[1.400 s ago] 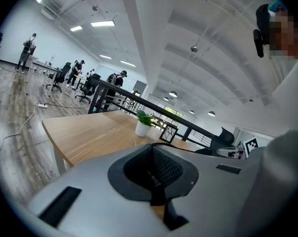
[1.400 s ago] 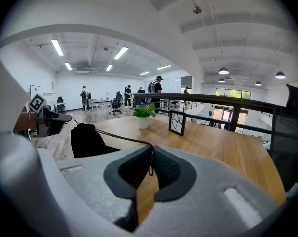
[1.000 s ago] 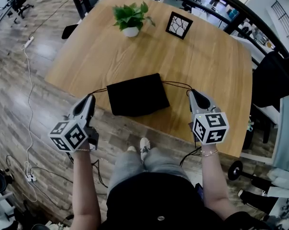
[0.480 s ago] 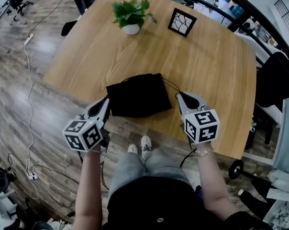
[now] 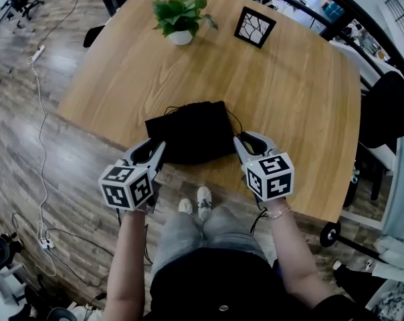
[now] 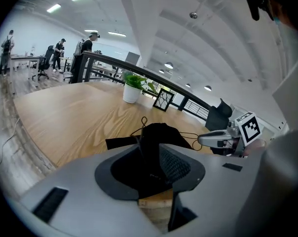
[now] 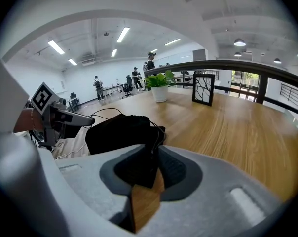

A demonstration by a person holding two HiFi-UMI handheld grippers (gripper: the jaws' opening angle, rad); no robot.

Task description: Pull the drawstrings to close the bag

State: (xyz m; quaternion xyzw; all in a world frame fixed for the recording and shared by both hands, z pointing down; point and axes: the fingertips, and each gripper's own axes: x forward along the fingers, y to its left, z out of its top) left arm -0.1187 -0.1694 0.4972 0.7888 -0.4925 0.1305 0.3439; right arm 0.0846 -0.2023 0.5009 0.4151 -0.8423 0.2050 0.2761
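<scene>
Both forearms reach forward and slope down toward the near table edge. The left gripper and right gripper flank the flat black fabric drawstring bag, which lies between them. Their jaws have just been opening and stand slightly apart, with a thin black drawstring running through the right gap. Each carries a cube of black-and-white square markers. Beyond them on the light wooden table stand a white-potted green plant and a black-framed picture.
</scene>
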